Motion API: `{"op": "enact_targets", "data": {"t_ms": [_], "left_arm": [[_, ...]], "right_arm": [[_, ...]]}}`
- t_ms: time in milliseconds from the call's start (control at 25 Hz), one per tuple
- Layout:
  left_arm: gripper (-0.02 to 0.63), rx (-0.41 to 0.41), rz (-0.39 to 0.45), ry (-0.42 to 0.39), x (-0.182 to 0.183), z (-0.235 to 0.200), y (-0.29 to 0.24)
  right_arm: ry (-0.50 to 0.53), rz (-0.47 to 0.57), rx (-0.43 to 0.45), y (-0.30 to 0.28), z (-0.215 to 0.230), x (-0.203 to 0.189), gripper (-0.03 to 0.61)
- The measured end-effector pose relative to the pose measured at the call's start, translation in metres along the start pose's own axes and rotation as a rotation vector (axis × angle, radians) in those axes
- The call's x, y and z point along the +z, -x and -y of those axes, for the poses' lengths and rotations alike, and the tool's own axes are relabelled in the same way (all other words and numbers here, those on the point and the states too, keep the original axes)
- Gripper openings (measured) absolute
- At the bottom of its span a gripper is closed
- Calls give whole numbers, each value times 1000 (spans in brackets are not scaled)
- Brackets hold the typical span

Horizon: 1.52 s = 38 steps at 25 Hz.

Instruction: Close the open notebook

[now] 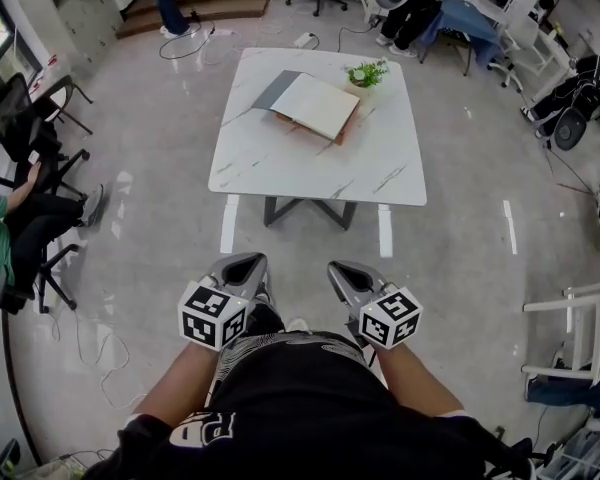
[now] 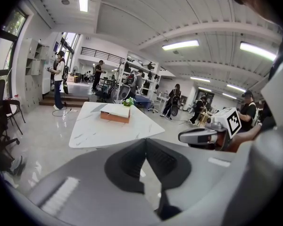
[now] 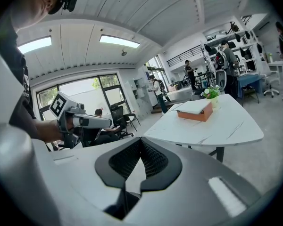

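Note:
The open notebook [image 1: 317, 104] lies far ahead on the white marble table [image 1: 280, 163]. Its white pages face up, a grey cover [image 1: 274, 89] is folded out to the left, and a brown block shows under it. In the left gripper view the notebook [image 2: 115, 109] is small and distant; in the right gripper view the notebook [image 3: 196, 106] also sits far off. My left gripper [image 1: 242, 266] and right gripper [image 1: 348, 273] are held close to my body, well short of the table. Both are shut with nothing between the jaws; each also shows in the other's view, the right gripper [image 2: 205, 135] and the left gripper [image 3: 85, 121].
A small potted plant [image 1: 367, 72] stands behind the notebook. Office chairs and a seated person [image 1: 0, 236] are at the left, a white rack [image 1: 580, 333] at the right. Cables [image 1: 90, 343] trail on the glossy floor between me and the table. People stand by the steps [image 1: 195, 3].

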<state>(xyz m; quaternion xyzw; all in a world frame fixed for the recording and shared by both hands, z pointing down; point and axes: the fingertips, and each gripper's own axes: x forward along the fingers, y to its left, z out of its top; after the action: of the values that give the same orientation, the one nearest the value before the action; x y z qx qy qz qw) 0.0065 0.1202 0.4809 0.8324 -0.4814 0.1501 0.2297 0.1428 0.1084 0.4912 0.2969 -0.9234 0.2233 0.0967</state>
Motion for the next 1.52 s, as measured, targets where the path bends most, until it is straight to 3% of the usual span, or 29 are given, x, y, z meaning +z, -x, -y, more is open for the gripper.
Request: {"op": "enact_targets", "data": {"t_ms": [760, 1520], "left_arm": [[58, -20, -12, 30, 33, -73, -59], [58, -79, 10, 5, 130, -191, -127]], "right_arm": [[1, -56, -33, -66, 47, 26, 0], [5, -38, -112, -186, 108, 115, 0]]}}
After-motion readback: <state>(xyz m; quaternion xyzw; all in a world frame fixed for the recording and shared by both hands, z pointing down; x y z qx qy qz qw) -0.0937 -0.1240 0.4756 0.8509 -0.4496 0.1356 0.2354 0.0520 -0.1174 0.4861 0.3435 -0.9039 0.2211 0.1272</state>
